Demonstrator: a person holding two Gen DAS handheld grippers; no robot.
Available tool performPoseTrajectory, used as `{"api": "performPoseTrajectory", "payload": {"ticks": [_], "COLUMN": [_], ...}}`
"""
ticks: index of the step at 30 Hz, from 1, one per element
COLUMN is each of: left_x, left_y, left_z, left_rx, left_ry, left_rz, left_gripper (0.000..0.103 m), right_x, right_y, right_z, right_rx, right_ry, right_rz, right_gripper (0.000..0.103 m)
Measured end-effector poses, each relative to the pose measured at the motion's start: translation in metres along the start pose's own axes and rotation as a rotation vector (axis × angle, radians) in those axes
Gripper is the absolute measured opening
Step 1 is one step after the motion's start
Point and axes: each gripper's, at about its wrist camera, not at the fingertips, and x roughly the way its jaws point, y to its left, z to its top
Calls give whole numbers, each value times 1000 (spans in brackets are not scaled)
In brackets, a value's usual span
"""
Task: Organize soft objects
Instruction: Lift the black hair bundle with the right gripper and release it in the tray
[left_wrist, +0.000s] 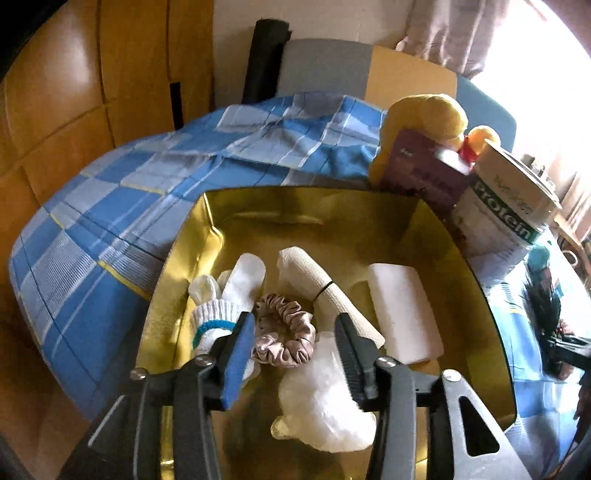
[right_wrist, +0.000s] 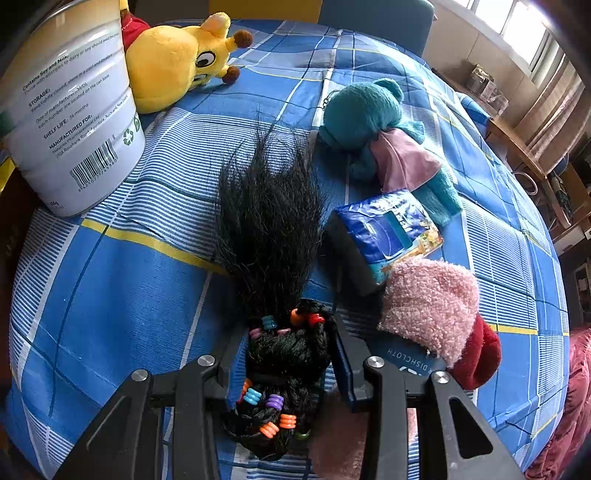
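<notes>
A gold box (left_wrist: 177, 236) on the blue checked bedspread holds white socks (left_wrist: 236, 284), a beige rolled bandage (left_wrist: 306, 277), a white pad (left_wrist: 402, 306), a crinkled white plastic piece (left_wrist: 325, 398) and a pinkish satin scrunchie (left_wrist: 284, 332). My left gripper (left_wrist: 294, 325) hangs open over the box. The scrunchie lies loose just past its fingertips. In the right wrist view my right gripper (right_wrist: 290, 343) is shut on a black hair piece (right_wrist: 269, 221) with coloured beads, whose loose strands fan out over the bedspread.
A white protein can (right_wrist: 74, 110) and a yellow giraffe plush (right_wrist: 173, 62) stand at the back left. A teal bear (right_wrist: 365, 114), a blue tissue pack (right_wrist: 388, 229), a pink fluffy sock (right_wrist: 432, 299) and a red cloth (right_wrist: 480, 354) lie to the right. A maroon box (left_wrist: 424, 170) leans behind the gold box.
</notes>
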Motion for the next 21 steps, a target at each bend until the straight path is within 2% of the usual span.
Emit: {"api": "performPoseTrajectory", "payload": {"ticks": [4,10,16,21], "left_x": [-12,-33,-44,-51], "left_y": [-2,-14,-23,-31], "left_z": [-1,-6,-11,-18], "left_rx": [21,121,195,252], "left_ry": [-22,-71,-78,-85], "left_rz": [-8,-26,-87,-129], "left_gripper": [57,57,58,58], "right_x": [0,-3,-28,-50], "right_y": [-2,-8,0,5], "right_z": [2,11,37,71], "right_rx": [16,58,60,43], "right_ry": [5,11,-57,-109], "right_rz": [7,41,86,100], "right_gripper": [37,34,34,34]}}
